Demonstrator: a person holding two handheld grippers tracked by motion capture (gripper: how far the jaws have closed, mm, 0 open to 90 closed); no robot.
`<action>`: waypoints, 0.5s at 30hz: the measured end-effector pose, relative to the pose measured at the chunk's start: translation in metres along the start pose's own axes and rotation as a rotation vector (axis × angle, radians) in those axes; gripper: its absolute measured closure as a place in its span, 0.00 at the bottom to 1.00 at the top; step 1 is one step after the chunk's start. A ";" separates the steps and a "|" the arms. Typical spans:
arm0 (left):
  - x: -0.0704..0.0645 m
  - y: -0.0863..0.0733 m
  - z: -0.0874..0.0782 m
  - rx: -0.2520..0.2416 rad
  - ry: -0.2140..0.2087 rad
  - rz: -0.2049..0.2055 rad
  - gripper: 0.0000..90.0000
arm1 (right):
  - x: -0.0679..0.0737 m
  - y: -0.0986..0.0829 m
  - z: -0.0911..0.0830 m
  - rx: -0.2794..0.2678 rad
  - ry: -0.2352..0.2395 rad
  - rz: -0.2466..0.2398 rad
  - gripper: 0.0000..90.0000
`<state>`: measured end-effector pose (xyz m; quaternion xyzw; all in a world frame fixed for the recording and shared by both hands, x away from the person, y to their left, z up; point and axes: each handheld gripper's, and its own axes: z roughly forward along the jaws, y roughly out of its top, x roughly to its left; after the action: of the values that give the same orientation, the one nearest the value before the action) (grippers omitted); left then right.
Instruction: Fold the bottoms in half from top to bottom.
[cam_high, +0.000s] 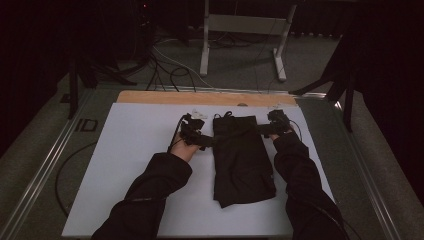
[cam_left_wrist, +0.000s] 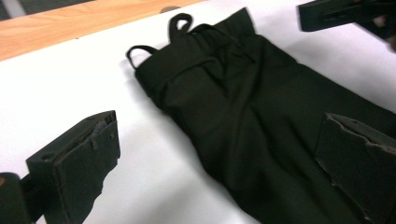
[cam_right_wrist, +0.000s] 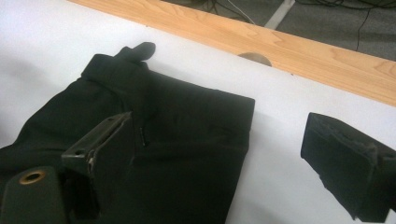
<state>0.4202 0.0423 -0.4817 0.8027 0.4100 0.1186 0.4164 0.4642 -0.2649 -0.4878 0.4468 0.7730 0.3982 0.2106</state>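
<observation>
Two sleeved forearms come in from the near edge of the white board (cam_high: 130, 165), and between them we see the black garment (cam_high: 242, 160). It lies flat on the board, folded lengthwise into a long narrow strip, its near end a little wider and slightly skewed. The cloth is plain, matt black with soft creases running along its length; we take it for folded trousers or shorts, though the dim high view leaves that uncertain.

Farther along the garment, at its far end, the left gripper (cam_high: 202, 140) sits at the garment's left edge. Its jaws stand wide apart, one over the bare board and one over the cloth, holding nothing. The right gripper (cam_high: 264, 131) sits at the garment's right edge, jaws likewise spread, one above the cloth and one over the board.

At the garment's far end we see a folded waistband with two thin black cord loops (cam_left_wrist: 180, 23) poking out. Beyond the garment runs the wooden table edge (cam_right_wrist: 280, 42).
</observation>
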 end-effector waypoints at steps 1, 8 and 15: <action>0.001 0.001 0.002 0.000 0.003 -0.003 0.01 | -0.001 0.000 0.000 0.002 -0.005 0.000 0.11; 0.009 0.001 0.020 0.002 0.011 -0.053 0.01 | -0.007 -0.002 0.008 0.012 0.014 0.027 0.11; 0.015 0.000 0.035 -0.045 -0.016 -0.102 0.01 | -0.008 -0.009 0.020 0.038 0.035 0.080 0.11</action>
<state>0.4488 0.0334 -0.5060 0.7720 0.4445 0.0999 0.4432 0.4774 -0.2659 -0.5071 0.4743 0.7655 0.3992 0.1724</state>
